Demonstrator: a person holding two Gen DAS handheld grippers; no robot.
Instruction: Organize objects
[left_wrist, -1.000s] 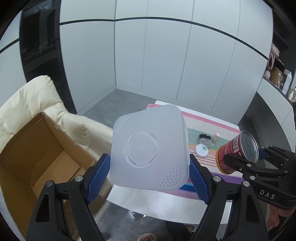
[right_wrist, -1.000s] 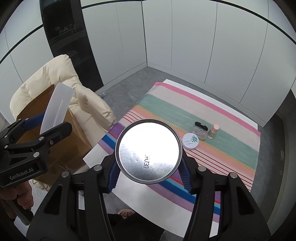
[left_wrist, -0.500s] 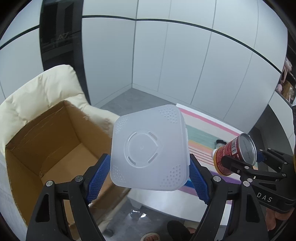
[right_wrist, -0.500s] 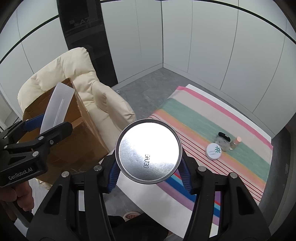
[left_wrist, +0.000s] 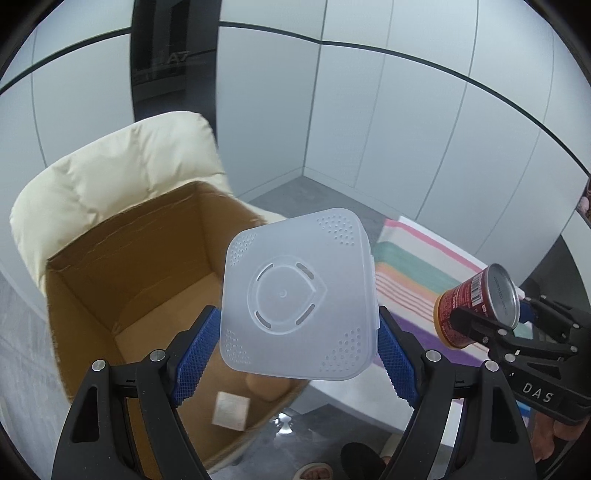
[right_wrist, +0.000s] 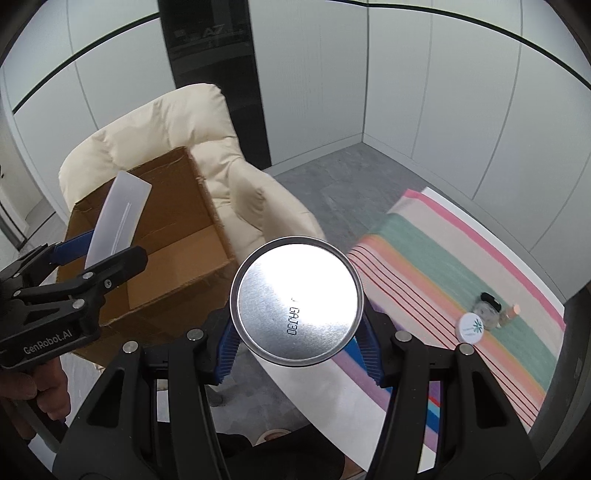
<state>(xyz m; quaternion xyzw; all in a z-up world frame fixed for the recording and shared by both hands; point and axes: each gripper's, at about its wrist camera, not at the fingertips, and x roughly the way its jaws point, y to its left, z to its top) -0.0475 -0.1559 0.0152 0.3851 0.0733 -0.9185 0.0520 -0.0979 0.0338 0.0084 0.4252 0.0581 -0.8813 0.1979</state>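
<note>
at left of both frames, a cream armchair (right_wrist: 166, 147) is seen with an open cardboard box (left_wrist: 122, 295) resting on its seat; two small items lie on the box floor near the lower centre of the left wrist view, type not clear. at right, a striped cloth (right_wrist: 461, 288) covers a table (right_wrist: 325, 398), with a white-lidded jar (right_wrist: 471, 326), a small glass jar (right_wrist: 485, 308) and a small bottle (right_wrist: 511, 312) grouped near its far right.

a translucent white plastic container (left_wrist: 295, 299) is clamped between the blue pads of the left gripper (left_wrist: 295, 343), jaws fairly wide, base turned to the camera; it sits centre frame, overlapping the box's right rim in the picture. a red tin can (right_wrist: 295, 301) is clamped by the right gripper (right_wrist: 297, 347) at a narrower setting, its silver end filling the centre of the right wrist view, placed over the gap between box and table.

step judged: carry to box, both items not yet inside.

to do it well:
- container to be brought fully over the opening before release, then lowered past the rim; the near-right wall should be cleared first.
- a bare patch of floor to be chosen, away from the two small items.
- can to be held back until the left gripper is out, so the tools are not crossed over the box.
- can to be set down on its end, not dropped, so rolling is avoided.
</note>
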